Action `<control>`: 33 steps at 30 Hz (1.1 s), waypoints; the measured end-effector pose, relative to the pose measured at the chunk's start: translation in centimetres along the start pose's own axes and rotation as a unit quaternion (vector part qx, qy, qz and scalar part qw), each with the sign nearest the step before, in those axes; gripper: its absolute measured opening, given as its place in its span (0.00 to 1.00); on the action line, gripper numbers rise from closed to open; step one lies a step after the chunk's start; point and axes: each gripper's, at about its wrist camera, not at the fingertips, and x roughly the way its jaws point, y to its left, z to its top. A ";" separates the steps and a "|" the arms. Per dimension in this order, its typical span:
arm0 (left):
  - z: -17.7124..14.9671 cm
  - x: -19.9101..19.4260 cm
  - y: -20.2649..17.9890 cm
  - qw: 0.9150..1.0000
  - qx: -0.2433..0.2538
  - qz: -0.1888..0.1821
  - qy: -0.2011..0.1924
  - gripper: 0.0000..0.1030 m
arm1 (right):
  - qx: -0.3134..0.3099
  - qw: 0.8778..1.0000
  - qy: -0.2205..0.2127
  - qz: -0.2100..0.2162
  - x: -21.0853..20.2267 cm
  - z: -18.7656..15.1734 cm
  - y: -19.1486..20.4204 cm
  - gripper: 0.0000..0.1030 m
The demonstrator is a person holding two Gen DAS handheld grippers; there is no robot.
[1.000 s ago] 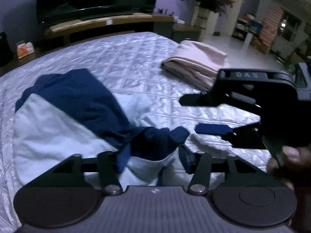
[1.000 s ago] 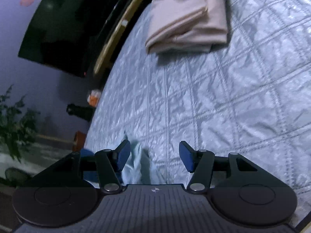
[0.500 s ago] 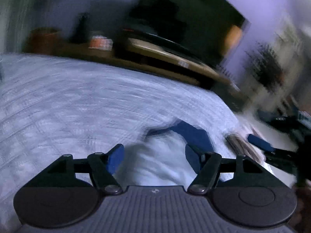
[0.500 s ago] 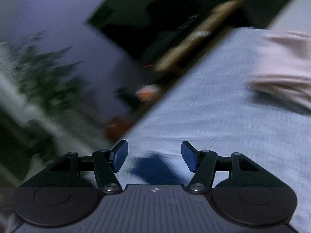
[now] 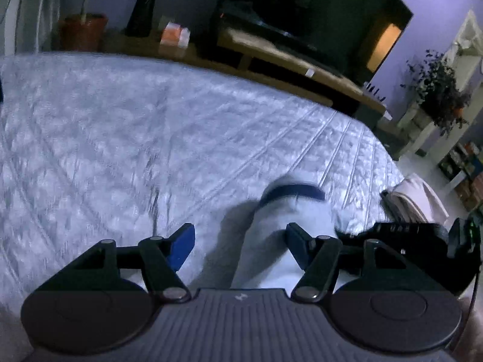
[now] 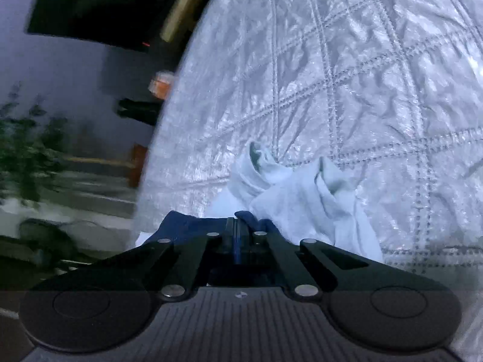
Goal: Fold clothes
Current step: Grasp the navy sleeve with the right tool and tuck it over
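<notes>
Now | right gripper (image 6: 237, 235) clamped on garment (image 6: 289, 199) | left gripper (image 5: 238, 244) spread wide, garment between fingers

quilted silver bed (image 5: 126, 138); white-and-navy garment (image 5: 280, 226) bunched on it, folded pale cloth (image 5: 413, 196) near edge.

Quilted silver-grey bedspread (image 5: 151, 138) fills the near field, diamond stitching visible. Far side: low wooden TV bench (image 5: 289, 60) with a dark television (image 5: 317, 21) on it (screen off, one warm reflection at right). Far left on the bench: orange box (image 5: 174, 34), tall dark container (image 5: 141, 12), reddish pot (image 5: 81, 30). Far right: potted plant (image 5: 437, 90) on a white stand.
</notes>
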 end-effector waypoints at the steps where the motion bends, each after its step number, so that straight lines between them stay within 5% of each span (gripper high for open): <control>1: 0.3 0.1 -0.3 1.000 0.007 -0.004 -0.004 0.62 | -0.012 1.000 -0.002 -0.008 -0.1 0.0 0.7 0.03; 4: 0.7 0.5 -1.1 1.000 0.018 -0.008 -0.004 0.65 | -0.068 0.997 -0.027 0.015 -1.6 -0.1 4.0 0.46; 6: 0.8 1.1 -1.0 1.000 0.008 -0.011 0.005 0.66 | -0.186 0.982 -0.044 -0.008 -2.9 -1.2 7.5 0.49; 8: 0.9 1.8 -0.4 1.000 -0.010 -0.012 0.013 0.66 | -0.294 0.953 -0.037 -0.059 -3.0 -2.8 10.1 0.40; 9: 0.9 2.2 0.0 1.000 -0.018 -0.011 0.016 0.67 | -0.338 0.937 -0.029 -0.089 -2.7 -3.7 10.5 0.29; 10: 1.0 2.5 -0.2 1.000 -0.010 -0.012 0.017 0.67 | -0.379 0.918 -0.021 -0.117 -2.2 -4.7 10.6 0.07; 13: 1.2 3.2 -0.8 1.000 0.013 -0.016 0.023 0.68 | -0.490 0.848 0.016 -0.202 0.2 -7.5 9.5 0.04; 20: 2.1 4.4 -0.8 0.999 -0.011 -0.037 0.033 0.73 | -0.591 0.766 0.063 -0.244 -0.9 -9.7 8.6 0.00; 21: 2.5 4.1 -0.7 0.998 -0.023 -0.042 0.029 0.69 | -0.592 0.765 0.065 -0.244 -1.3 -9.6 9.0 0.01; 26: 4.1 2.5 -0.4 0.997 -0.030 -0.065 -0.002 0.68 | -0.557 0.809 -0.007 -0.188 -3.1 -7.0 12.6 0.18; 29: 3.7 3.5 0.2 0.998 -0.038 -0.051 0.016 0.68 | -0.575 0.802 -0.030 -0.160 -1.7 -6.0 15.1 0.34; 33: 3.0 5.1 -0.1 0.999 -0.003 -0.027 0.035 0.75 | -0.585 0.789 0.043 -0.180 3.8 -5.6 13.4 0.30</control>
